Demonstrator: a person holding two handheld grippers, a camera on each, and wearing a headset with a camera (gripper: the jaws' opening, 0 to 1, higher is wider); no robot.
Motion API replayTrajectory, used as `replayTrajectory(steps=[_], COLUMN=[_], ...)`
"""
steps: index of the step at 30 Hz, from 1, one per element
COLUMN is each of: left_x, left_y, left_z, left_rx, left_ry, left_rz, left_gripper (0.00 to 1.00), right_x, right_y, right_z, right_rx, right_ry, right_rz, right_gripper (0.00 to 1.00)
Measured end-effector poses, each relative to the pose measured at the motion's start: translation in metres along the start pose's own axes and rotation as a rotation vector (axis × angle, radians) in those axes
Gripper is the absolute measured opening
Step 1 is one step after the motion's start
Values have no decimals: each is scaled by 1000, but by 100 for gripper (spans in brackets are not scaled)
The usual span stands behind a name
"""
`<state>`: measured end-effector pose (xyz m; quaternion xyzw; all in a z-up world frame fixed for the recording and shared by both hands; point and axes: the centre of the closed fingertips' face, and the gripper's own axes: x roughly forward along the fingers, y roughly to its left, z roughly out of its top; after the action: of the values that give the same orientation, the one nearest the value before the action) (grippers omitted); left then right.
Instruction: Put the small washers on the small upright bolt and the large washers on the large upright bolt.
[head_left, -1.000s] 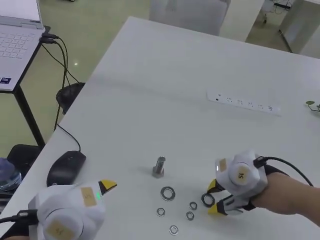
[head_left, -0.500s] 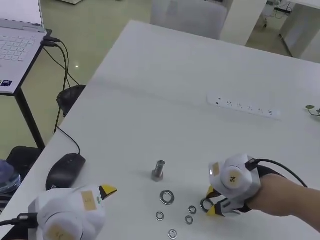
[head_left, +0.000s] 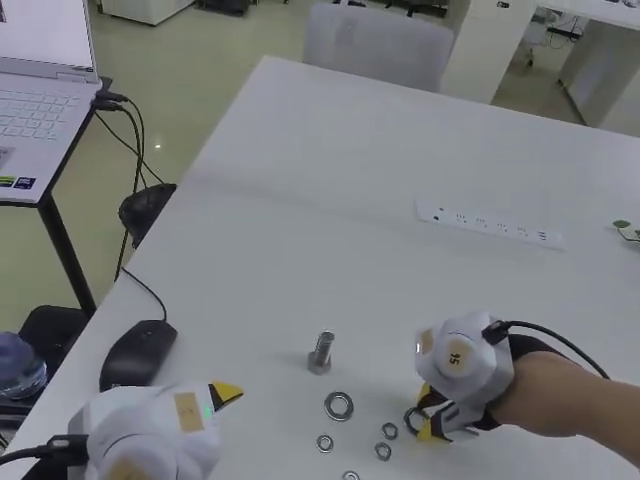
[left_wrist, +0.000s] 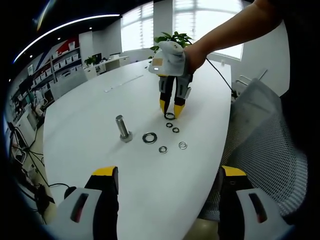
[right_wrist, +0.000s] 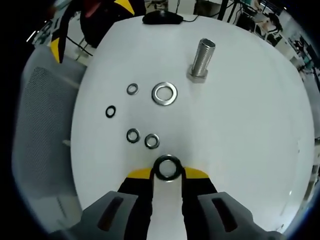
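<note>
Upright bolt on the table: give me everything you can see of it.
The silver metal upright bolt stands vertical on its hex head on the white table. Its cylindrical shank points up and seems threaded. The shank is bare: no washer sits on it. A large silver flat washer lies flat close beside the bolt, apart from it. Nothing but the table touches the bolt.

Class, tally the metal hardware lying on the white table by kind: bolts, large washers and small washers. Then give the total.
Upright silver threaded metal bolt: 1
Large round metal washers: 2 (silver, dark)
Small round metal washers: 4 ()
Total: 7
</note>
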<state>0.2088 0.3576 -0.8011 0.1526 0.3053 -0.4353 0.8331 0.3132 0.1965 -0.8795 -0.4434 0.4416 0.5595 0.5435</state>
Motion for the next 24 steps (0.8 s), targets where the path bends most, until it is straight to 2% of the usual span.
replayTrajectory(steps=[7,15,24], left_x=[-3,-5,-7], left_y=[-1,1,4], left_z=[0,-1,-1], left_rx=[4,8,19], left_ry=[2,-1,-2], left_rz=[-1,4,4], left_gripper=[82,82,81], right_x=[-4,-24,-52], right_y=[4,0,-8], right_z=[4,12,30], right_rx=[35,58,73], right_ry=[-16,-20,-33], right_rz=[9,1,0], right_gripper=[21,21,21])
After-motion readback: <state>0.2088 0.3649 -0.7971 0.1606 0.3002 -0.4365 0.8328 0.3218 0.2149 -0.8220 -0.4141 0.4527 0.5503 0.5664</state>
